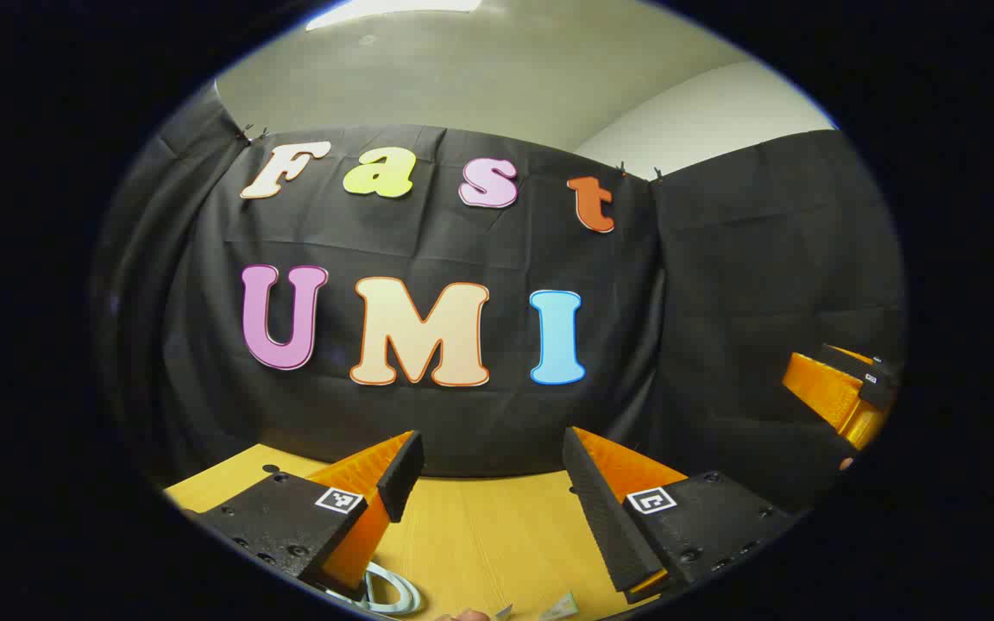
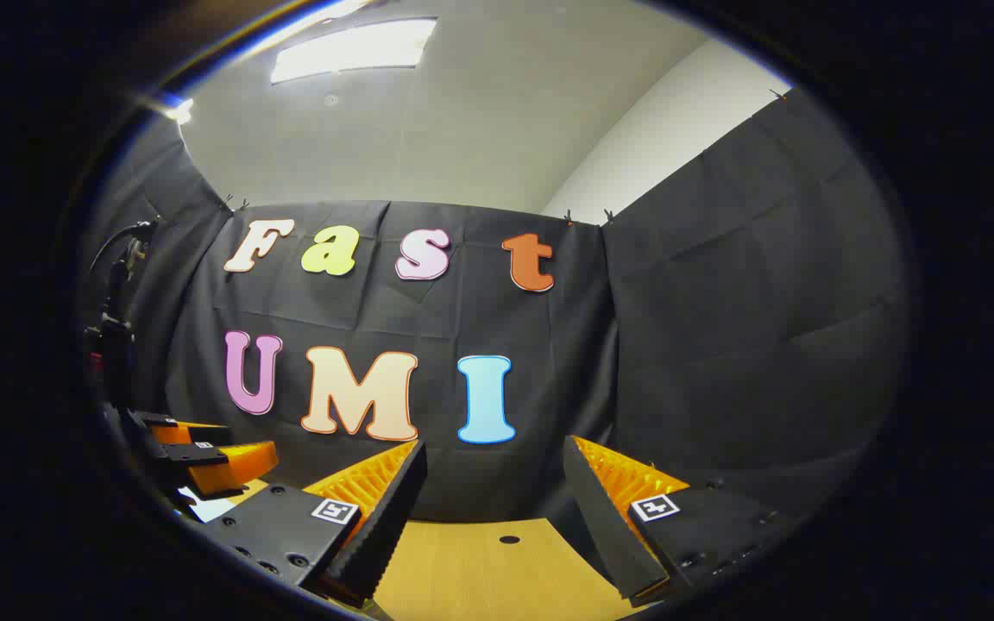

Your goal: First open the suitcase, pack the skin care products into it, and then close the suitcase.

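Grippers are both pointing level toward the black cloth wall [image 1: 462, 259], raised above the wooden table [image 1: 480, 535]. In the left gripper view, the left gripper [image 1: 490, 483] is sitting at the bottom centre of the frame with its jaws spread wide and nothing between them. In the right gripper view, the right gripper [image 2: 493, 492] is likewise holding its jaws apart over bare tabletop, gripping nothing. The right gripper is also showing at the right edge of the left gripper view, and the left gripper at the lower left of the right gripper view. Open table is lying ahead of both, up to the cloth. A pale curved object [image 1: 389, 591], too cropped to identify, is peeking in at the bottom edge of the left gripper view; whether it belongs to the suitcase I cannot tell.
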{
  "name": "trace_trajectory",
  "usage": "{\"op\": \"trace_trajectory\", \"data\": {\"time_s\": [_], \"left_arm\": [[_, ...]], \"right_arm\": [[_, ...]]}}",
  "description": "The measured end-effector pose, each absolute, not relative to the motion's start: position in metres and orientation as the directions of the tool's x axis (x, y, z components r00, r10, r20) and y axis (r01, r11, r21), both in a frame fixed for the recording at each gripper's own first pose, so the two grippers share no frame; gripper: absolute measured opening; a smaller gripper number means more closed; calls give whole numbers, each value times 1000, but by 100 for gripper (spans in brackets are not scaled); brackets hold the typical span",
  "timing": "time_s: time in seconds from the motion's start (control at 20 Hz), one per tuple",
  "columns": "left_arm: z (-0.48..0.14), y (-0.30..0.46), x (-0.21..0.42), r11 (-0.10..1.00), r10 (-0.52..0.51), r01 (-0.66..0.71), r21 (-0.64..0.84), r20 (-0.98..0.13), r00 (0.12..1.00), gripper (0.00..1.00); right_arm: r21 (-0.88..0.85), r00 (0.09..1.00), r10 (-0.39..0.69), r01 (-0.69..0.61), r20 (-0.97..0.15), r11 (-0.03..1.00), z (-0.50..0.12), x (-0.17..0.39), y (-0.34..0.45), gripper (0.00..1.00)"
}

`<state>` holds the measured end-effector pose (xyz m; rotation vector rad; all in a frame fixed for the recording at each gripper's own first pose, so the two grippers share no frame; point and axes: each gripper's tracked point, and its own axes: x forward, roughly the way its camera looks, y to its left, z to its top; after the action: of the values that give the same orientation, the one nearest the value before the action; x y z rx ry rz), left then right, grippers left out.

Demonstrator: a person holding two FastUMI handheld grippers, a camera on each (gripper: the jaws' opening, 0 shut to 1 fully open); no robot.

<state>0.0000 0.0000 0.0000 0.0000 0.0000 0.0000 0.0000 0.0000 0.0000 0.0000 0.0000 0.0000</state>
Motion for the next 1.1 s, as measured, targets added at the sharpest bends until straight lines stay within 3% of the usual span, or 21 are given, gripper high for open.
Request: {"op": "trace_trajectory", "data": {"time_s": [0.4,0.7,1.1], "left_arm": [[-72,63,-32,974,228,-222,50,-206,952,94],[-172,97,-44,987,163,-141,82,-493,854,95],[-250,113,-27,988,125,-150,24,-688,715,95]], "right_arm": [[87,954,287,-279,-89,956,-58,8,46,99],[181,956,278,-257,-98,949,-68,22,84,99],[72,956,243,-234,-166,970,-84,33,117,99]]}}
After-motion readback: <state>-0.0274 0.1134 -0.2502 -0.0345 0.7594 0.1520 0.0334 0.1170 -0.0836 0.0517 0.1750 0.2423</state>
